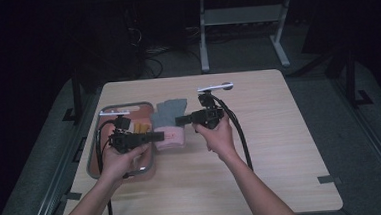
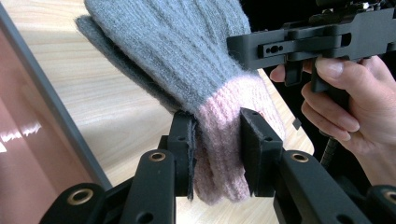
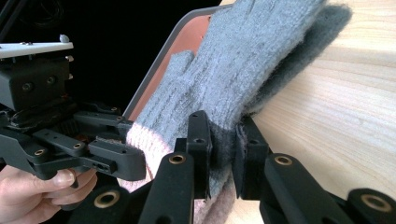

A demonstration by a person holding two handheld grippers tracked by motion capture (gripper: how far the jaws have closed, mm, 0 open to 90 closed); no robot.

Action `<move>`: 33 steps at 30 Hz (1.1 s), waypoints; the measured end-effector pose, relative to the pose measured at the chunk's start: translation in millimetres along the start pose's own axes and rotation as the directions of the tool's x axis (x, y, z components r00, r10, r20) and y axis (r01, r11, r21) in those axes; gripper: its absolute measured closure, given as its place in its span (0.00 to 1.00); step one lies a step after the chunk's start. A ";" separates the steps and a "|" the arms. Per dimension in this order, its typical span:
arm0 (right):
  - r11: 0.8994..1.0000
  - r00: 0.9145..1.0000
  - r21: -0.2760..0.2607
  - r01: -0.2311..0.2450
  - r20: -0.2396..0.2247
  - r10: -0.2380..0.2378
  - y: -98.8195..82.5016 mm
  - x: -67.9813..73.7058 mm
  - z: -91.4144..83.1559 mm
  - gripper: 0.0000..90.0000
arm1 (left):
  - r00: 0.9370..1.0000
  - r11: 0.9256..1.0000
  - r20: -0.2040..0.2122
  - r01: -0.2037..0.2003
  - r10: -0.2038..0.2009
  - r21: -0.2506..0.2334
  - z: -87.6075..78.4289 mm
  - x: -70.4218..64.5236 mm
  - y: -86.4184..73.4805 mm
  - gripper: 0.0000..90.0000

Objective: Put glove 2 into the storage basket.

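Both grippers on the gloves (image 1: 169, 124), 1 per side. Looked like a 2-handed lift or shift of the pair, judging by the opposed grips.

Left gripper (image 2: 217, 154): pinched on the pink cuff (image 2: 224, 140), pads pressing knit from both sides. Cuff picked probably because thickest, least stretchy part, so less slip.

Right gripper (image 3: 224, 154): clamped on the edge of the grey knit (image 3: 243, 70) close to the cuff line, fabric bunched between the pads. Came in from the opposite side, jaws pointing at the left gripper (image 1: 155, 136) in the high view; right gripper (image 1: 179, 120) sat across from it there.

Gloves: stacked, 1 on top of the other, grey fingers fanned toward the far edge of the table (image 1: 281, 147), cuffs toward the person. Located mid-table, just beside the tray (image 1: 146, 107), right of it in the high view. Finger ends appeared to rest on the wood; cuff end seemed slightly raised in the jaws, but hard to confirm.

Tray: red floor, grey rim, some small yellowish item (image 1: 139, 126) inside, too small to identify.

Guess on intent: 2 grips near the same end to keep the pair together as 1 bundle. Risk: lower glove sliding out if only the top layer caught; right gripper view suggested both layers in the bite, not certain.
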State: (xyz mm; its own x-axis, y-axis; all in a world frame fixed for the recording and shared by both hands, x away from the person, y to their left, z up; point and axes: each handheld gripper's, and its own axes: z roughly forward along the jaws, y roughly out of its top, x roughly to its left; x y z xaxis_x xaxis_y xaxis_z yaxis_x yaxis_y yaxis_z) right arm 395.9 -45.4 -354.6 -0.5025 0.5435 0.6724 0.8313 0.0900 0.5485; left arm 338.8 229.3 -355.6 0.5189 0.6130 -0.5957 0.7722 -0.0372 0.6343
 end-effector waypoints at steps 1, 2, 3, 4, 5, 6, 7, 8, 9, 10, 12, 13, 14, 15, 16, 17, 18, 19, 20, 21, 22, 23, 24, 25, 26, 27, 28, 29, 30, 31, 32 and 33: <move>1.000 1.000 0.001 -0.002 -0.003 0.002 0.8 0.5 1.0 0.87 | 1.000 1.000 0.002 0.004 -0.004 -0.002 -0.6 0.4 0.1 0.75; 1.000 1.000 0.003 -0.002 -0.004 0.002 1.3 0.9 1.8 0.87 | 1.000 1.000 -0.001 0.000 0.000 -0.001 -1.6 1.0 0.4 0.75; 1.000 1.000 0.002 -0.003 -0.004 0.003 2.1 1.6 2.6 0.87 | 1.000 1.000 -0.002 0.001 -0.001 -0.003 -2.2 1.0 0.4 0.75; 1.000 1.000 0.002 0.000 -0.006 0.000 2.7 1.9 3.1 0.87 | 1.000 1.000 -0.003 0.007 -0.007 -0.005 -3.4 1.2 0.5 0.75; 1.000 1.000 0.001 0.001 -0.007 -0.001 3.5 2.7 3.8 0.87 | 1.000 1.000 -0.001 0.005 -0.005 -0.009 -4.9 2.1 0.8 0.75; 1.000 1.000 0.001 0.001 -0.012 -0.001 4.1 3.3 4.7 0.87 | 1.000 1.000 -0.005 0.006 -0.006 -0.010 -7.2 2.8 0.9 0.75; 1.000 1.000 0.000 -0.001 -0.018 0.001 5.0 4.9 5.9 0.87 | 1.000 1.000 -0.005 0.004 -0.004 -0.010 -8.5 3.6 1.0 0.75; 1.000 1.000 0.001 0.003 -0.019 -0.003 5.4 5.5 6.8 0.87 | 1.000 1.000 -0.007 0.006 -0.007 -0.011 -10.4 4.3 0.9 0.75; 1.000 1.000 0.002 0.002 -0.023 -0.002 6.1 6.9 8.3 0.87 | 1.000 1.000 -0.008 0.005 -0.005 -0.012 -12.1 5.1 0.9 0.75; 1.000 1.000 0.002 0.004 -0.026 -0.004 6.6 7.9 9.8 0.87 | 1.000 1.000 -0.009 0.005 -0.005 -0.015 -13.9 6.2 1.1 0.75; 1.000 0.999 0.003 0.002 -0.034 -0.002 8.0 9.9 12.9 0.87 | 1.000 1.000 -0.012 0.011 -0.011 -0.019 -17.6 8.4 1.1 0.76; 1.000 0.999 0.003 0.007 -0.038 -0.007 8.9 10.4 15.1 0.87 | 1.000 1.000 -0.014 0.013 -0.013 -0.020 -18.7 9.1 0.9 0.76; 1.000 0.999 0.003 0.006 -0.041 -0.006 9.5 10.9 16.5 0.87 | 1.000 1.000 -0.014 0.017 -0.017 -0.021 -20.3 10.8 0.4 0.76; 1.000 0.999 0.006 0.007 -0.043 -0.007 10.1 11.5 18.7 0.87 | 1.000 1.000 -0.016 0.016 -0.016 -0.021 -21.6 12.2 0.3 0.76; 1.000 0.999 0.006 0.006 -0.049 -0.006 10.3 12.0 20.6 0.87 | 1.000 1.000 -0.017 0.017 -0.017 -0.020 -22.7 13.0 0.3 0.76; 1.000 0.999 0.009 0.008 -0.049 -0.007 10.4 12.1 21.9 0.87 | 1.000 1.000 -0.019 0.018 -0.018 -0.020 -24.2 14.6 0.2 0.76; 1.000 0.999 0.010 0.005 -0.054 -0.005 10.5 12.2 23.8 0.87 | 1.000 1.000 -0.020 0.019 -0.020 -0.020 -25.4 15.6 -0.2 0.76; 1.000 0.998 0.009 0.005 -0.060 -0.005 10.6 12.3 25.6 0.87 | 1.000 1.000 -0.024 0.015 -0.016 -0.016 -27.1 16.9 -0.5 0.76; 1.000 0.998 0.012 0.005 -0.062 -0.004 10.9 13.0 27.6 0.87 | 1.000 1.000 -0.024 0.012 -0.013 -0.016 -28.0 17.9 -0.4 0.76; 1.000 0.998 0.012 0.006 -0.066 -0.006 11.0 13.3 28.6 0.87 | 0.999 1.000 -0.028 0.017 -0.018 -0.015 -29.4 18.5 -0.4 0.76; 1.000 0.998 0.011 0.007 -0.068 -0.006 11.2 13.4 30.3 0.87 | 0.999 1.000 -0.031 0.019 -0.020 -0.016 -30.2 19.4 -0.4 0.76; 1.000 0.997 0.012 0.005 -0.072 -0.004 11.5 13.8 31.7 0.87 | 0.999 1.000 -0.034 0.019 -0.019 -0.015 -31.3 20.1 -0.4 0.76; 1.000 0.997 0.013 0.004 -0.072 -0.003 11.9 14.1 33.1 0.87 | 0.999 1.000 -0.035 0.017 -0.018 -0.016 -32.2 20.8 -0.4 0.76; 1.000 0.997 0.015 0.005 -0.075 -0.003 12.4 14.3 34.2 0.87 | 0.999 1.000 -0.039 0.019 -0.019 -0.015 -33.0 21.5 -0.5 0.76; 1.000 0.997 0.020 -0.003 -0.081 0.005 12.8 15.1 35.3 0.87 | 0.999 1.000 -0.040 0.022 -0.022 -0.016 -34.1 22.3 -0.6 0.77; 1.000 0.996 0.018 0.001 -0.084 0.001 13.1 15.0 36.8 0.87 | 0.999 1.000 -0.039 0.023 -0.024 -0.018 -35.5 23.6 -0.8 0.77; 1.000 0.996 0.019 0.001 -0.088 0.001 13.6 15.4 38.4 0.87 | 0.999 0.999 -0.040 0.025 -0.026 -0.019 -36.3 24.3 -0.9 0.77; 1.000 0.996 0.022 -0.001 -0.091 0.003 13.9 15.7 39.2 0.87 | 0.999 0.999 -0.041 0.025 -0.026 -0.020 -37.8 25.4 -1.0 0.77; 1.000 0.995 0.022 -0.005 -0.097 0.007 14.3 16.0 40.8 0.87 | 0.999 0.999 -0.043 0.028 -0.029 -0.022 -38.7 25.7 -1.1 0.77; 1.000 0.995 0.020 -0.003 -0.100 0.005 14.6 15.8 41.9 0.87 | 0.999 0.999 -0.043 0.028 -0.029 -0.022 -39.8 26.5 -1.3 0.77; 1.000 0.994 0.027 -0.008 -0.105 0.011 14.8 16.4 42.9 0.87 | 0.999 0.999 -0.047 0.026 -0.027 -0.021 -41.0 27.1 -1.4 0.77; 1.000 0.994 0.028 -0.007 -0.106 0.010 15.3 16.9 44.2 0.87 | 0.998 0.999 -0.048 0.032 -0.034 -0.025 -42.0 27.2 -1.7 0.77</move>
State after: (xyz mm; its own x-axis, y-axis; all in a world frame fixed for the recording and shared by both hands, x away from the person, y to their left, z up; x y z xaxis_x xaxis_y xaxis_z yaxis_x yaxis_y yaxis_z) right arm 410.6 2.0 -356.9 -0.5167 0.4528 0.7267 0.8410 0.1093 0.5299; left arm 336.2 279.2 -352.2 0.4744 0.6513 -0.5923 0.7790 0.0028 0.6271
